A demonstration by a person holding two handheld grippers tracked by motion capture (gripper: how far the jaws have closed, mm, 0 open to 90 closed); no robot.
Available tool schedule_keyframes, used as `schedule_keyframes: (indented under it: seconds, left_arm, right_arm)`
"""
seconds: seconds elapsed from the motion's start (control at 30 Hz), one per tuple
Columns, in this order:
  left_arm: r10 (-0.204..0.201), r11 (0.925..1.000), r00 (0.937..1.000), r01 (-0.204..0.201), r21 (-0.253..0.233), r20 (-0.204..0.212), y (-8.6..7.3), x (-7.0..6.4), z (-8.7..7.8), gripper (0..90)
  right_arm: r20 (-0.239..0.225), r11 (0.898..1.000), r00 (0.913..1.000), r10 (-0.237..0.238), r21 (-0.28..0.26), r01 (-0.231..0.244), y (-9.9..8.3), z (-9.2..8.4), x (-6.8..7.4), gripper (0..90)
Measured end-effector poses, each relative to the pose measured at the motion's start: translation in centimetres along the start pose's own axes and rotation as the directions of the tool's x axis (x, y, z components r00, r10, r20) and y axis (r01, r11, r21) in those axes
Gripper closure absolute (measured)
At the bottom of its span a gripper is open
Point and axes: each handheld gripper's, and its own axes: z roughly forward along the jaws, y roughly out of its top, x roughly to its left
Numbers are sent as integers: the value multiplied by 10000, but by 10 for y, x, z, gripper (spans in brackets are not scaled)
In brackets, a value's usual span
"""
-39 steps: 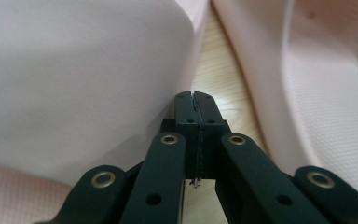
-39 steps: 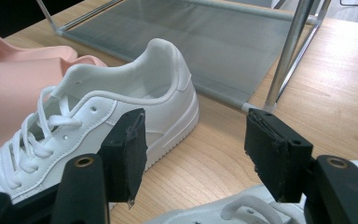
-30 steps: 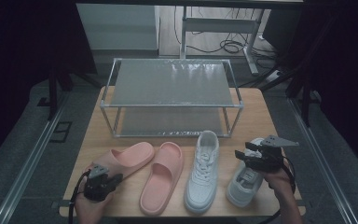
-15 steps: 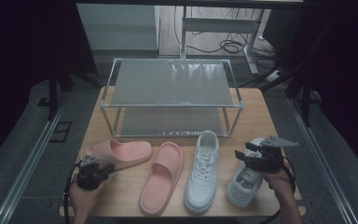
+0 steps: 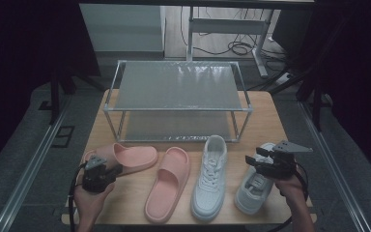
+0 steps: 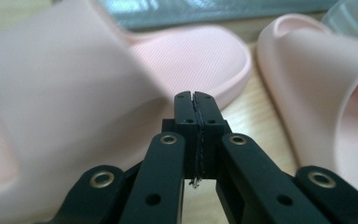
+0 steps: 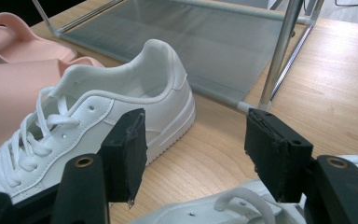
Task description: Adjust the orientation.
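Pink slipper point(image 5: 125, 158) lies sideways at the table's point(image 5: 270, 121) front left, just before the 2-shelf rack point(image 5: 176, 92). Left gripper point(image 5: 110, 170), jaws pressed together on nothing, sits at its strap. Right gripper point(image 5: 252, 160), jaws wide apart, hovers above 1 white sneaker point(image 5: 251, 191).

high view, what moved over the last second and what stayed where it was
The left hand-held gripper, jaws shut with nothing between them, moved up the picture and slightly right along the left pink slipper, whose heel end swung left so it now lies almost crosswise. The right hand-held gripper kept hovering open over the right white sneaker. The other slipper, the other sneaker and the rack stayed put.
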Motion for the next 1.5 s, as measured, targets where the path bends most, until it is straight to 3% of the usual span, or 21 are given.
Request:
schedule_keyframes:
  seconds: [0.23, 0.4, 0.6, 0.93, 1.07, 1.5]
  left_arm:
    - [350, 9991, 9994, -348, 247, -84, 24, -13, 25, 896]
    - [179, 9986, 9995, -165, 498, -264, 20, -10, 37, 896]
    - [142, 9975, 9976, -94, 706, -682, 13, -4, 39, 897]
    - [232, 9967, 9973, -178, 789, -691, 5, -4, 30, 896]
    - [49, 9973, 9987, -11, 736, -508, -1, -1, 24, 896]
    - [39, 9970, 9983, 7, 775, -584, -19, 8, -1, 889]
  right_arm:
    - [50, 9999, 10000, 38, -113, -37, 0, -4, -2, 392]
    - [73, 9999, 10000, 64, -120, -63, 0, -5, -3, 392]
    - [47, 10000, 10000, 40, -69, -40, 0, -4, -2, 391]
    - [33, 10000, 10000, 57, -27, -57, -1, -4, -3, 391]
    - [49, 10000, 10000, 64, -41, -64, -1, -4, -4, 390]
    - [52, 10000, 10000, 80, 24, -80, -2, -3, -3, 390]
